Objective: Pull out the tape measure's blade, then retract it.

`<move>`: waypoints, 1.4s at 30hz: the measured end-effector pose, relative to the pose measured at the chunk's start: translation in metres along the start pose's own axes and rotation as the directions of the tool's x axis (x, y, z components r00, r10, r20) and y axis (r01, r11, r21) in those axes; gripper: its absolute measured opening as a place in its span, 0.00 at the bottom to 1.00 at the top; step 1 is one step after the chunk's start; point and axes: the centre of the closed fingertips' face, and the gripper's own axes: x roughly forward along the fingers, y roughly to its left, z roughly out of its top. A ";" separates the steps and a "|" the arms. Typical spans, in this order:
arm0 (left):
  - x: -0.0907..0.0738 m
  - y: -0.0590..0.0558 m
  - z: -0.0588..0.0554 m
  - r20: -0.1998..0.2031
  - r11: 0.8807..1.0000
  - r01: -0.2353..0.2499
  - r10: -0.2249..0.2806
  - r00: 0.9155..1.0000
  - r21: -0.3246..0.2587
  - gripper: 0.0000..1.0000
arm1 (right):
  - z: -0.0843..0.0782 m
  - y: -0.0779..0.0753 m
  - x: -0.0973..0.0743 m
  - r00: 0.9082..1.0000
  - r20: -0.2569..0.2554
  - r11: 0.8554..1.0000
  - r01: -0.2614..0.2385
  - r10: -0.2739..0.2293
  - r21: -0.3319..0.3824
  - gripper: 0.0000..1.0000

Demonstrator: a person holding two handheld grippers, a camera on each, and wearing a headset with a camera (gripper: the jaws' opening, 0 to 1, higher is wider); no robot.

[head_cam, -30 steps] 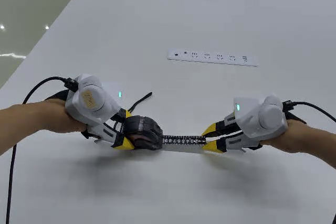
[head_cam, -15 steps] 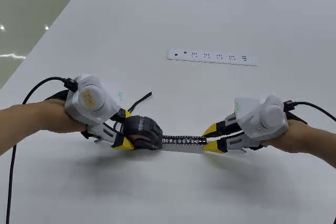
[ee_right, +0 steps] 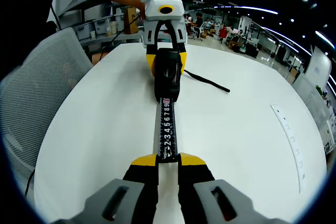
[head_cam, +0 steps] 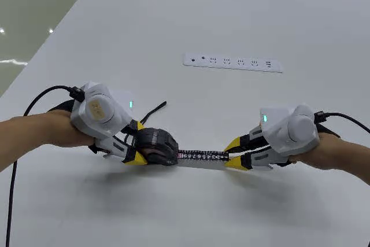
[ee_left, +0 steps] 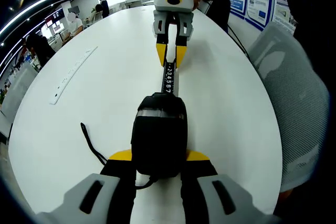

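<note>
Since a second ago the right gripper (head_cam: 237, 153) is drawing slightly outward, baring a little more blade (head_cam: 201, 156) | its jaws are pinching the blade's tip | left gripper (head_cam: 136, 143) is clamping the black tape measure case (head_cam: 157, 146) | case is resting on the white table (head_cam: 231, 15), blade stretching between both grippers

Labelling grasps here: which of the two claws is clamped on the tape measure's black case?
The left claw, with its jaws either side of the black case; the right claw pinches the end of the pulled-out blade instead.
</note>
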 end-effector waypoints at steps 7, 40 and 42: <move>0.000 0.000 0.000 0.001 1.000 0.000 0.000 1.000 0.000 0.27 | 0.000 0.001 0.000 1.000 -0.002 1.000 -0.001 0.001 0.003 0.12; 0.001 0.002 -0.003 -0.001 1.000 -0.001 0.001 1.000 -0.002 0.27 | -0.011 -0.001 -0.010 1.000 -0.011 1.000 0.011 -0.011 -0.004 0.12; 0.001 0.002 -0.003 0.001 1.000 -0.001 0.001 1.000 -0.003 0.27 | -0.011 -0.001 -0.011 1.000 -0.011 1.000 0.012 -0.012 -0.001 0.12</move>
